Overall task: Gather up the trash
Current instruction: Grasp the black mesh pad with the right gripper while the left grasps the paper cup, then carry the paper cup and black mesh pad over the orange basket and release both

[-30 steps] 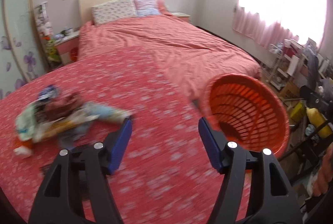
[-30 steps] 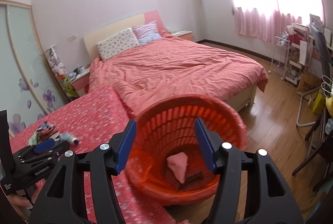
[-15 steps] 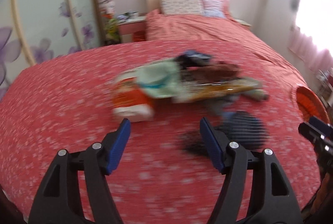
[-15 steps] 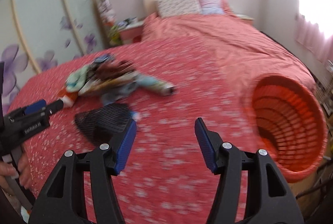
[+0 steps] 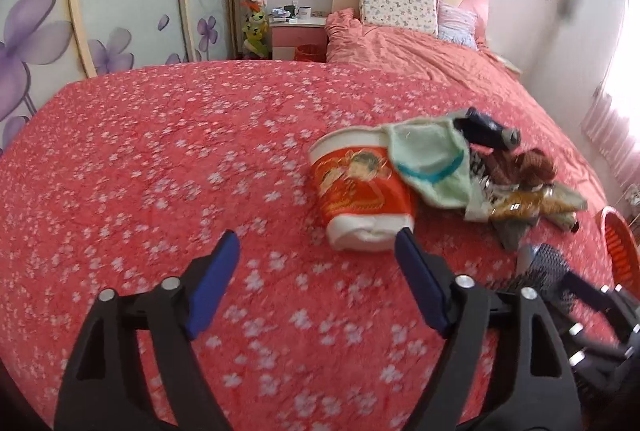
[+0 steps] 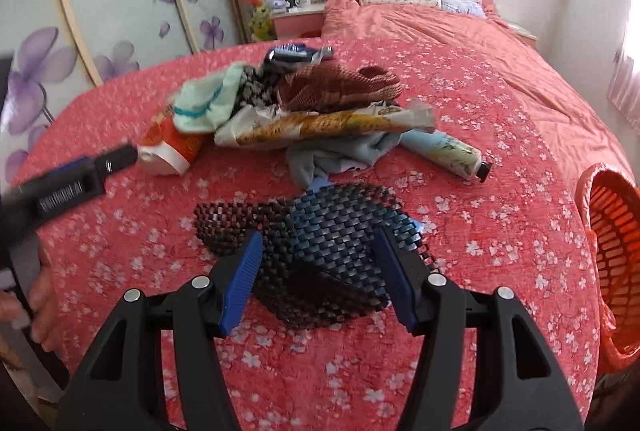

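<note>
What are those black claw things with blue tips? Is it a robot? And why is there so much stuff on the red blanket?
It is no robot. A person holds a grabbing tool in each hand, and each tool has a tiny camera looking out along its two blue-tipped fingers. One picture comes from the left gripper, the other from the right gripper. Both are open and hold nothing. On the red flowered cover lies a heap of rubbish: a red and white paper cup on its side, a pale green cloth, a long wrapper, a tube and a black woven mat. The right gripper hovers right over that mat. The orange basket at the edge is for the rubbish.
</note>
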Demonstrator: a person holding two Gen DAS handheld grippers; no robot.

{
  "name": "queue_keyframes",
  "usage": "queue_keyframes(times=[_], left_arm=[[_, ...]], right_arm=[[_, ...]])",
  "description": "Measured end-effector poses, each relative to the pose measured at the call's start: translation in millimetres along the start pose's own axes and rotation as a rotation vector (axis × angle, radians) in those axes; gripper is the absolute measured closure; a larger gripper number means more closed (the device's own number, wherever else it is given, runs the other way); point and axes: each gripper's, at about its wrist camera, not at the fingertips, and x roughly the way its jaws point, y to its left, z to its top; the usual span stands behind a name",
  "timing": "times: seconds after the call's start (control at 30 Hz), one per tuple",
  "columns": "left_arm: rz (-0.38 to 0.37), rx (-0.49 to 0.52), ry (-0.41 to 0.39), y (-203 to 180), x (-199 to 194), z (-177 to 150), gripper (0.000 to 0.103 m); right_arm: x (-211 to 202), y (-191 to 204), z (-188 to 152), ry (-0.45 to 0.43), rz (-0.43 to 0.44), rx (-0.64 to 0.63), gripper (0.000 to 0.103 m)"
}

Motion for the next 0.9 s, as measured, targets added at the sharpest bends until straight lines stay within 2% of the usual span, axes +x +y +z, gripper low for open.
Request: queue_keyframes(times=[0.03,0.13,0.23,0.33,0.37,0.47,0.73,0.9], left_arm=[[-0.003,0.001,-0.001,-1.4,2.7,3.1,0.018],[0.007,0.027,0.015,-14.9,17.2,12.0,0.016],[0.041,0.053,0.043,-24.8,35.8,19.5,0.016],[0.057,0.051,0.071,-26.4,51.1,26.4,0.015],[0.056,0.051,0.079,-25.1,55.1,28.0,0.015],[0.03,0.044,0.101,-21.8,62.0,30.8,0.034],[-0.009,0.047,0.088,-0.1,41.2,9.8,0.034],[-0.017,0.06,0.084,4.2,21.3,-11.9,0.033]], right_arm=[[-0.9,2.0,-1.0,-0.003,-0.013,-0.016,0.044],[-1.6,4.0,-1.7,-0.005,-0.027,-0.027,0.055],[-1.1,7.2,-2.0,-0.011,-0.012,-0.031,0.069],[-3.1,8.8,-2.2,-0.011,0.008,-0.04,0.09],[-3.9,9.0,-2.9,-0.01,0.02,-0.039,0.092],[-8.5,4.8,-3.7,-0.016,0.056,-0.017,0.095],[-24.4,-13.4,-4.3,-0.043,0.083,0.05,0.095],[-24.4,-27.8,-2.5,-0.063,0.011,0.061,0.095]])
